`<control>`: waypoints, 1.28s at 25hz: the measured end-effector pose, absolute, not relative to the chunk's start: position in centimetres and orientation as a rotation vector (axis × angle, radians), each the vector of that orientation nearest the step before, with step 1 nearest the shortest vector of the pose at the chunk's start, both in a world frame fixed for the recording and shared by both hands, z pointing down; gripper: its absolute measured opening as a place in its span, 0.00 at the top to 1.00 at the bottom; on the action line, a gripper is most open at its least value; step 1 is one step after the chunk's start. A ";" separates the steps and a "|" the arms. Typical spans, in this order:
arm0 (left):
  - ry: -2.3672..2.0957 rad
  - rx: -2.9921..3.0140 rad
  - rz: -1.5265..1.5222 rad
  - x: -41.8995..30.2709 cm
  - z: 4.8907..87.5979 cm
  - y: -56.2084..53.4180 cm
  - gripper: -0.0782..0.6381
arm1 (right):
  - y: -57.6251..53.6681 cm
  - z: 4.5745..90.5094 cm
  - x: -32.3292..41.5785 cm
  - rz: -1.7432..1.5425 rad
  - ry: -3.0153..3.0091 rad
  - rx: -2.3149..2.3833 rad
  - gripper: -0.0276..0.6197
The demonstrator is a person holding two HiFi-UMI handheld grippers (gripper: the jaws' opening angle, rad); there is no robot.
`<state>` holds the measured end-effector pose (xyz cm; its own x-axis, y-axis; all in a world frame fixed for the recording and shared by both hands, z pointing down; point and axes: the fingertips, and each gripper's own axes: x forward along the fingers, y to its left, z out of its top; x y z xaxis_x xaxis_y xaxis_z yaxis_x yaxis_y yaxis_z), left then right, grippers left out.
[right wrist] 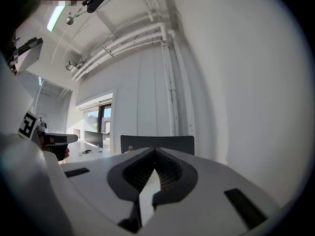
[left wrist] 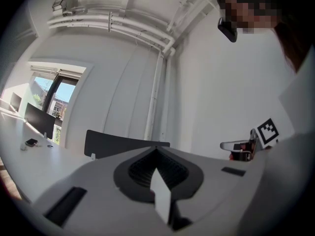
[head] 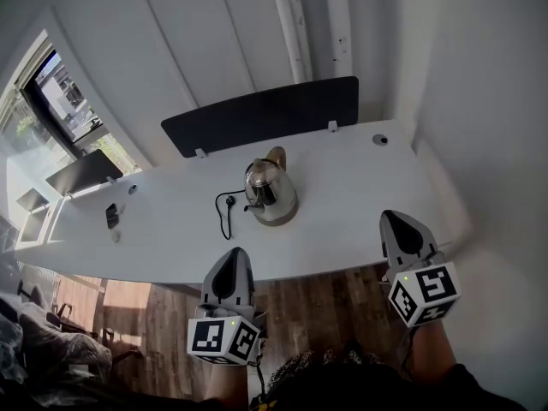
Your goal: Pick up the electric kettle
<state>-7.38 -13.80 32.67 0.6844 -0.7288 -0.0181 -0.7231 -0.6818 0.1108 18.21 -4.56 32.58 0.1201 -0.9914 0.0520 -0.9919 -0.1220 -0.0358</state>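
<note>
One kettle (head: 271, 192) well beyond left gripper (head: 231, 259), right gripper (head: 396, 226).

no readable text, no labels or numbers

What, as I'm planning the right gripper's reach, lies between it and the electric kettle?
Only bare white desk top, seen in the head view: nothing stands between the right gripper and the electric kettle. The black cord lies on its other side.

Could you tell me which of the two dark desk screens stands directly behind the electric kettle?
The wide screen in the middle, straight beyond the electric kettle; the other screen stands far left by the window.
</note>
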 end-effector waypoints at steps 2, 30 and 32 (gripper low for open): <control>-1.255 2.770 -0.097 -7.1 32.7 -13.6 0.89 | -5.0 32.7 18.8 0.105 -2.114 2.314 0.95; -1.379 2.684 -0.085 -6.5 33.8 -21.8 0.89 | -16.9 34.5 19.6 0.172 -2.273 2.182 0.95; -1.380 2.668 -0.104 -7.0 33.7 -23.4 0.89 | -18.2 34.3 19.4 0.166 -2.263 2.180 0.95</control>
<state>-7.03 -23.42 33.73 0.5778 -0.8162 0.0009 -0.8068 -0.5710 0.1521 19.36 -18.22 34.33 -0.0399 -0.9968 0.0695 -0.9962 0.0344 -0.0795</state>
